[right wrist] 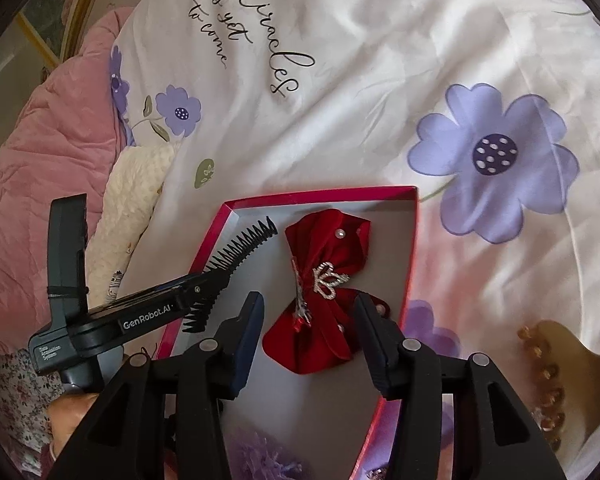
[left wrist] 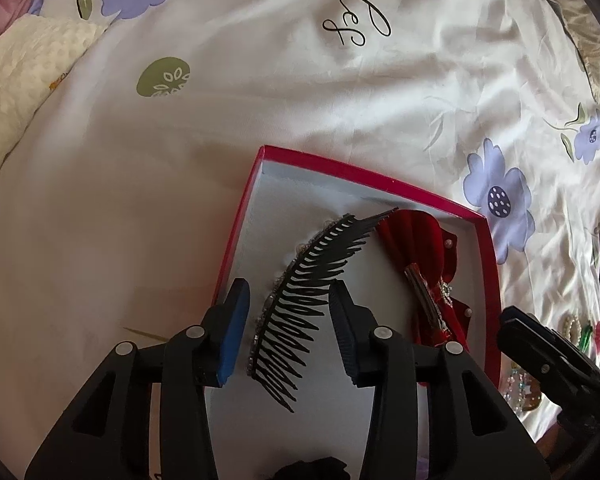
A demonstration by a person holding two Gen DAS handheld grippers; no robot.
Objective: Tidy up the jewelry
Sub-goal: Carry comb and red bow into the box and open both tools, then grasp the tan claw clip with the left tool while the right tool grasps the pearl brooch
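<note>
A red box (left wrist: 342, 170) with a white inside lies open on the bed; it also shows in the right wrist view (right wrist: 324, 194). A black jewelled hair comb (left wrist: 308, 296) lies in it between the open jaws of my left gripper (left wrist: 290, 320), untouched. The comb (right wrist: 240, 250) shows under the left gripper (right wrist: 156, 312) in the right wrist view. A red velvet bow clip (right wrist: 324, 292) with a silver crown lies in the box beside the comb, also in the left wrist view (left wrist: 424, 256). My right gripper (right wrist: 310, 340) is open just above the bow.
The bed has a white sheet with purple flowers (right wrist: 496, 160). A pink quilt (right wrist: 32, 168) and a cream blanket (left wrist: 24, 88) lie at the left. A tan claw clip with amber beads (right wrist: 560, 372) and more trinkets (left wrist: 580, 332) lie right of the box. A purple pompom (right wrist: 260, 456) sits near the box's front.
</note>
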